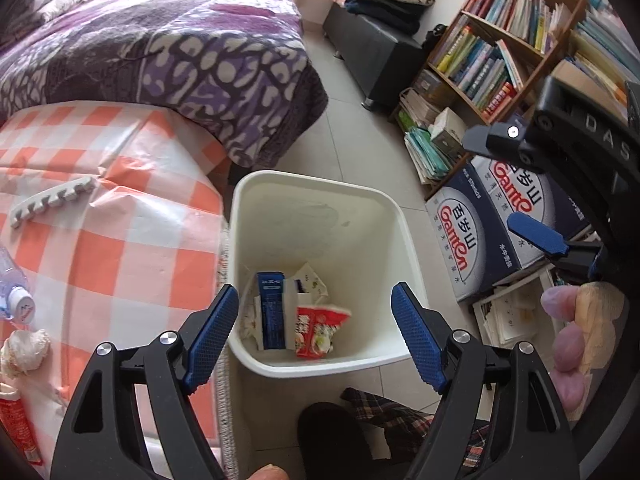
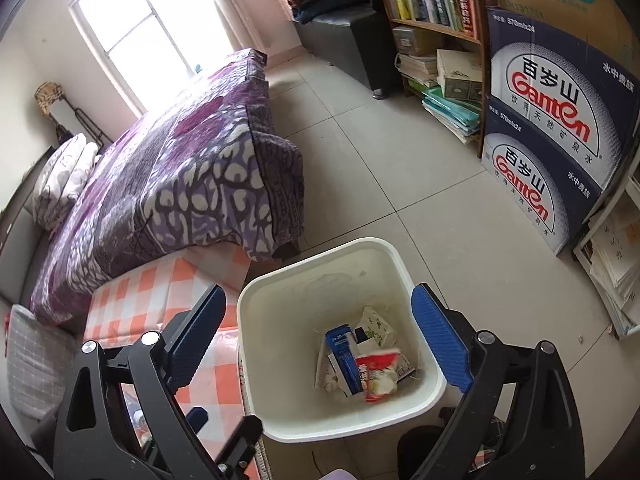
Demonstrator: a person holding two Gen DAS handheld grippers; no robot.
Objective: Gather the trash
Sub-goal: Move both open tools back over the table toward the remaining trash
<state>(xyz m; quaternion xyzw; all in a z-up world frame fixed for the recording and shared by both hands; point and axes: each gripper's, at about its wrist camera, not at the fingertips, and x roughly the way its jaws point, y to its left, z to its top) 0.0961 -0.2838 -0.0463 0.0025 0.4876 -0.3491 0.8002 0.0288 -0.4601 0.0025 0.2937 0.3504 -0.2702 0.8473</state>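
Observation:
A white trash bin (image 1: 394,216) stands on the floor beside the checked table; it also shows in the right wrist view (image 2: 400,258). Inside lie a blue carton (image 1: 270,312), a red snack wrapper (image 1: 316,332) and crumpled paper. My left gripper (image 1: 316,336) is open and empty above the bin. My right gripper (image 2: 320,340) is open and empty above the bin too, and shows at the right edge of the left wrist view (image 1: 516,184). On the table lie a plastic bottle (image 1: 14,292), a crumpled tissue (image 1: 26,352) and a red wrapper (image 1: 16,424).
An orange-checked tablecloth (image 1: 120,240) holds a grey foam strip (image 1: 52,200). A purple-covered bed (image 2: 180,168) is behind it. A bookshelf (image 1: 500,48) and stacked Ganten water boxes (image 2: 548,128) stand at the right. Plaid cloth (image 1: 384,408) lies on the floor near the bin.

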